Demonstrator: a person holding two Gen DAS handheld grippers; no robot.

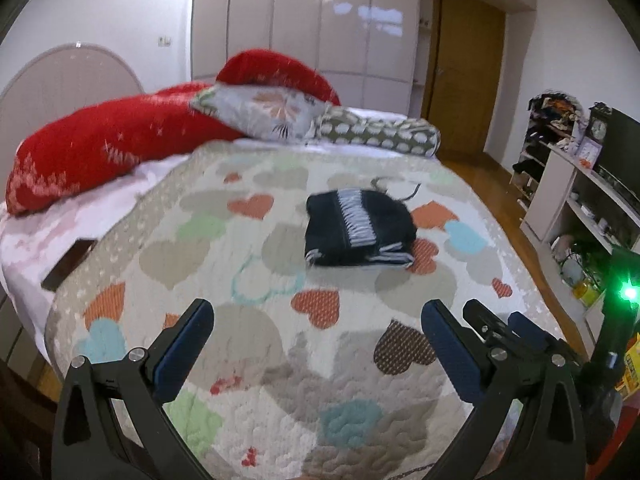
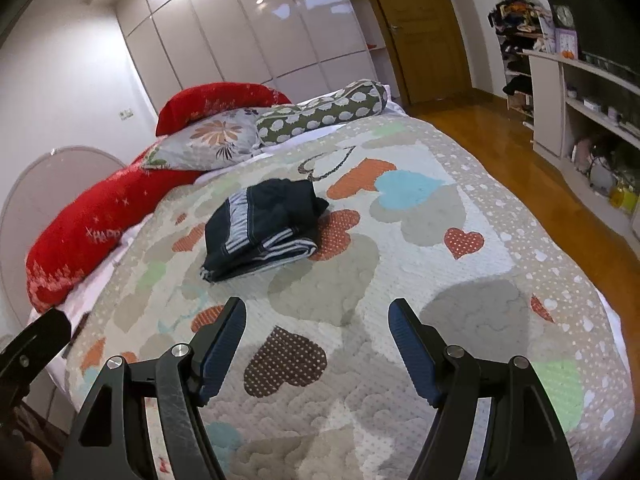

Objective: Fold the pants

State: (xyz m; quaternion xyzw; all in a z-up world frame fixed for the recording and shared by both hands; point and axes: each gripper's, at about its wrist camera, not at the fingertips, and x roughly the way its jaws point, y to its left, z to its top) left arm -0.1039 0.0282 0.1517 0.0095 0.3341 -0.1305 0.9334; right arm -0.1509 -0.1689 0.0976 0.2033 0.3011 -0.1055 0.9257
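The dark navy pants with white stripes lie folded into a compact bundle on the heart-patterned quilt, in the middle of the bed. My left gripper hovers over the quilt short of the bundle, its jaws wide apart with nothing between them. In the right wrist view the same pants sit ahead and slightly left of my right gripper, which also stands open and empty above the quilt. The right gripper shows beside the left one in the left wrist view. Neither gripper touches the pants.
Red pillows, a floral pillow and a spotted bolster lie at the head of the bed. A dark phone rests near the left edge. White shelves line the right wall, past a strip of wooden floor.
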